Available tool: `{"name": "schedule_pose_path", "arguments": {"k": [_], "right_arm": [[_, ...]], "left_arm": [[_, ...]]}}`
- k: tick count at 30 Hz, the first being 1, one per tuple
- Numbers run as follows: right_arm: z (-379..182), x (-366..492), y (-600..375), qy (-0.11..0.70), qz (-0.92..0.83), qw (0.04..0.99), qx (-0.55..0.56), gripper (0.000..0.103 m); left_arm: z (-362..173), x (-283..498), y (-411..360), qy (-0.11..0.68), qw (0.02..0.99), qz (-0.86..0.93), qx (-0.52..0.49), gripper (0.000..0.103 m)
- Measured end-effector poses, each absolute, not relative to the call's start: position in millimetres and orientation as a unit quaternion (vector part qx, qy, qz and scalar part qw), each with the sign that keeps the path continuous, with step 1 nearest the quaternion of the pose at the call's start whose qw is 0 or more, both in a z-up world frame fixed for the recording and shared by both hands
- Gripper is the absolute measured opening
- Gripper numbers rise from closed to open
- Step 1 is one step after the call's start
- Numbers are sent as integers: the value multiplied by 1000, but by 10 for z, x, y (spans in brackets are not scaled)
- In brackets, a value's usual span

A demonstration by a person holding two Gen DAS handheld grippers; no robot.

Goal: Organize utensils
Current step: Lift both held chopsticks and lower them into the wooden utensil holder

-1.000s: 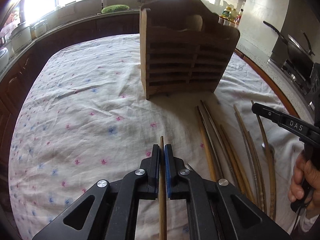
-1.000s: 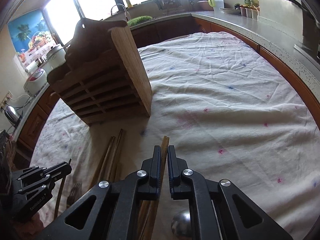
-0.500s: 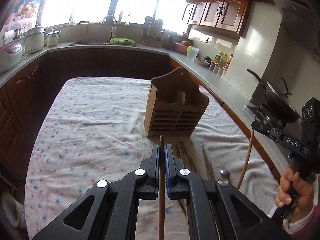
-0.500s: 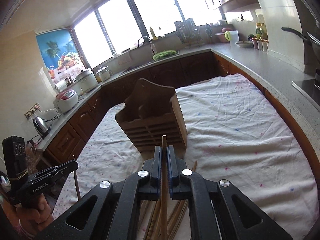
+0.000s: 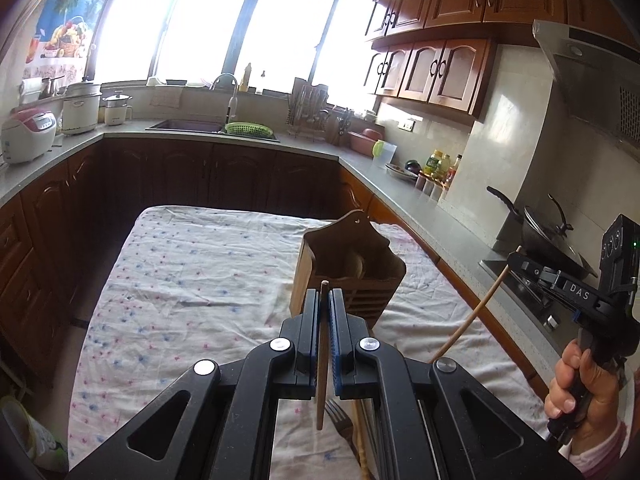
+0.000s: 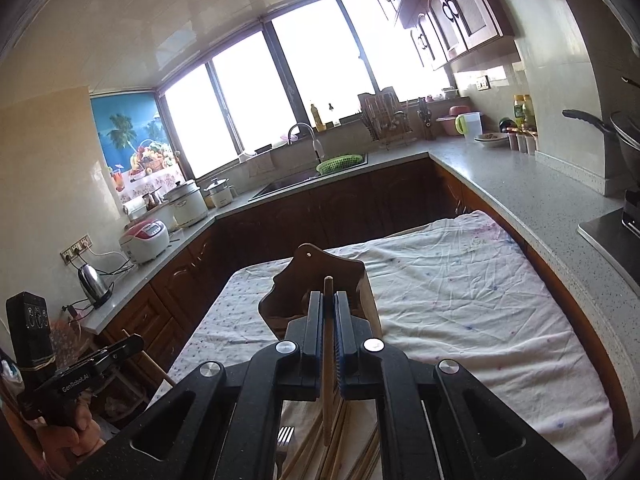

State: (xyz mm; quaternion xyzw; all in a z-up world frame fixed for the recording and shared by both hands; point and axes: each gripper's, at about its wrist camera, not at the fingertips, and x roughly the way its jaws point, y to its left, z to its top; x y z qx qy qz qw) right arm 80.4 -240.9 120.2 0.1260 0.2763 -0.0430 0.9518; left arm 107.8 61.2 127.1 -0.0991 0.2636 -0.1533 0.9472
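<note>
My left gripper [image 5: 325,295] is shut on a single wooden chopstick [image 5: 321,384] that it holds high above the table. A slatted wooden utensil holder [image 5: 352,268] stands upright on the cloth ahead of it. My right gripper [image 6: 328,297] is shut on another wooden chopstick [image 6: 328,396], also raised, with the holder [image 6: 292,296] just beyond its fingertips. Each gripper shows in the other's view: the right gripper [image 5: 532,270] with its stick [image 5: 472,316], the left gripper [image 6: 124,346] with its stick [image 6: 154,366]. A fork [image 5: 340,420] and several loose chopsticks [image 6: 352,444] lie on the cloth below.
The table carries a white cloth with small dots [image 5: 192,280]. Grey counters [image 6: 532,196] with dark cabinets wrap around it. A wok [image 5: 548,236] sits on the stove at the right, a sink [image 5: 188,125] under the window, and rice cookers [image 5: 28,140] at the left.
Both grippers have risen well above the table, each keeping its chopstick. The holder and the utensils on the cloth now look smaller and lower in both views.
</note>
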Motion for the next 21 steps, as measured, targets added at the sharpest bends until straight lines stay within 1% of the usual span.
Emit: {"name": "schedule_pose_path", "arguments": {"k": [8, 15, 21], "right_arm": [[1321, 890, -2471, 256, -45, 957, 128, 5], [1603, 1088, -2558, 217, -55, 967, 118, 5], [1845, 1398, -2702, 178, -67, 974, 123, 5]], "left_arm": [[1465, 1232, 593, 233, 954, -158, -100, 3], [1757, 1456, 589, 188, 964, -162, -97, 3], [1831, 1842, 569, 165, 966, -166, -113, 3]]}}
